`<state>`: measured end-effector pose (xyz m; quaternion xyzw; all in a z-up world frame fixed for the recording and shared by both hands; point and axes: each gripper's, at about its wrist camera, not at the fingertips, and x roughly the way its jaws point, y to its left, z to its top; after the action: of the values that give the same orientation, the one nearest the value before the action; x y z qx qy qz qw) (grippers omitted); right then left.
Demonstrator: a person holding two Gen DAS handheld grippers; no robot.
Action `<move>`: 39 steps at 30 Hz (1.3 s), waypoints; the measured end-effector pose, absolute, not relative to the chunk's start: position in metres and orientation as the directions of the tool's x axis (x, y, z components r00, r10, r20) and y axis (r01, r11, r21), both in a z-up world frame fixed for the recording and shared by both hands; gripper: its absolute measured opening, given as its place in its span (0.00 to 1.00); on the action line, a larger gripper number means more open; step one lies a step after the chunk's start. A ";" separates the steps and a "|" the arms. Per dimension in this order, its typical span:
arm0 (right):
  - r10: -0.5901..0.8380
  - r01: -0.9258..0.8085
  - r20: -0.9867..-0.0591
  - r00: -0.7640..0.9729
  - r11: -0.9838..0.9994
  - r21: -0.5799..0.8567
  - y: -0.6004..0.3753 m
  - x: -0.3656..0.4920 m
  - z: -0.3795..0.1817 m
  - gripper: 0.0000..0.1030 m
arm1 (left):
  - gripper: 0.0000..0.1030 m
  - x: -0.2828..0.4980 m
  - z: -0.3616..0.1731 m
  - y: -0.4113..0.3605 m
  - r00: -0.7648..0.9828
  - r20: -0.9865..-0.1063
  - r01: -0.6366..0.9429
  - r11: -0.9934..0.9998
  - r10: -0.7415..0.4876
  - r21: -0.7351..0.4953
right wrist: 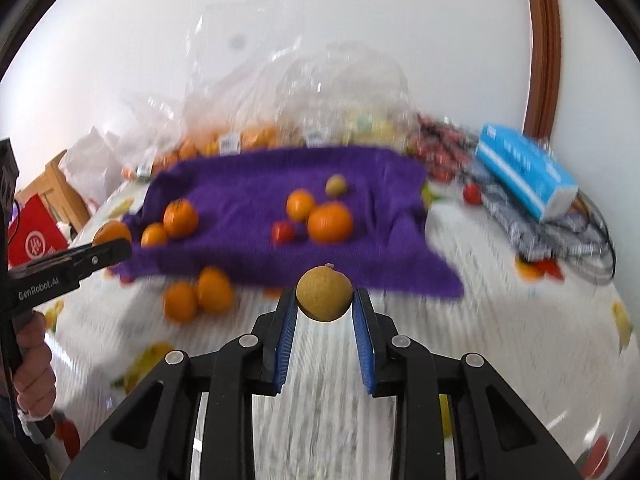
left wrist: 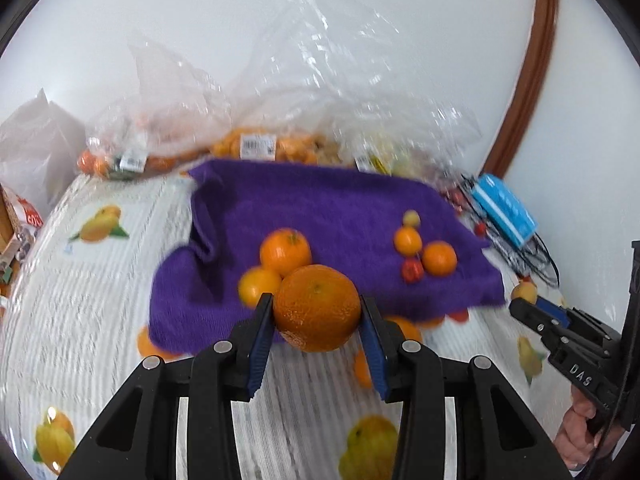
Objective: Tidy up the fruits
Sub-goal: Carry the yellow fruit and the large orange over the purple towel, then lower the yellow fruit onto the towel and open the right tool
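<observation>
My left gripper is shut on a large orange and holds it above the near edge of a purple towel. My right gripper is shut on a small tan round fruit, just before the same towel. On the towel lie two oranges at the left and a group at the right with a small red fruit and a small tan fruit. Two oranges lie on the tablecloth by the towel's front edge.
Clear plastic bags of fruit stand behind the towel by the wall. A blue box rests on black items at the right. The fruit-print tablecloth covers the table. A red bag is at the left.
</observation>
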<state>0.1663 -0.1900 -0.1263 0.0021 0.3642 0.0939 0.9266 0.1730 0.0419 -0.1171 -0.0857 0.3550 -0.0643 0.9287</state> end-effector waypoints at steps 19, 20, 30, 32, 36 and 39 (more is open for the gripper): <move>0.214 -0.191 -0.627 0.749 0.976 0.105 -0.186 0.273 -0.109 0.27 | 0.38 0.248 -0.126 0.017 0.775 -0.616 0.015 0.979 -0.139 -0.202; 0.215 -0.186 -0.631 0.745 0.976 0.113 -0.188 0.274 -0.115 0.27 | 0.38 0.248 -0.129 0.016 0.774 -0.619 0.015 0.981 -0.133 -0.192; 0.208 -0.160 -0.670 0.713 0.978 0.133 -0.197 0.282 -0.141 0.27 | 0.38 0.240 -0.136 0.005 0.770 -0.604 0.073 0.969 -0.206 -0.237; 0.169 -0.154 -0.667 0.726 0.985 0.083 -0.192 0.281 -0.144 0.27 | 0.38 0.239 -0.137 0.004 0.766 -0.608 0.077 0.969 -0.209 -0.236; 0.169 -0.170 -0.680 0.713 0.983 0.066 -0.187 0.283 -0.152 0.27 | 0.38 0.238 -0.138 0.002 0.765 -0.609 0.079 0.969 -0.208 -0.232; 0.167 -0.173 -0.684 0.710 0.983 0.060 -0.186 0.284 -0.154 0.27 | 0.38 0.239 -0.139 0.004 0.762 -0.608 0.084 0.965 -0.222 -0.247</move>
<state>0.2840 -0.1864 -0.1543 -0.0041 0.3693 0.0918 0.9247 0.2386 0.0038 -0.1386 -0.1031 0.3348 -0.0819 0.9330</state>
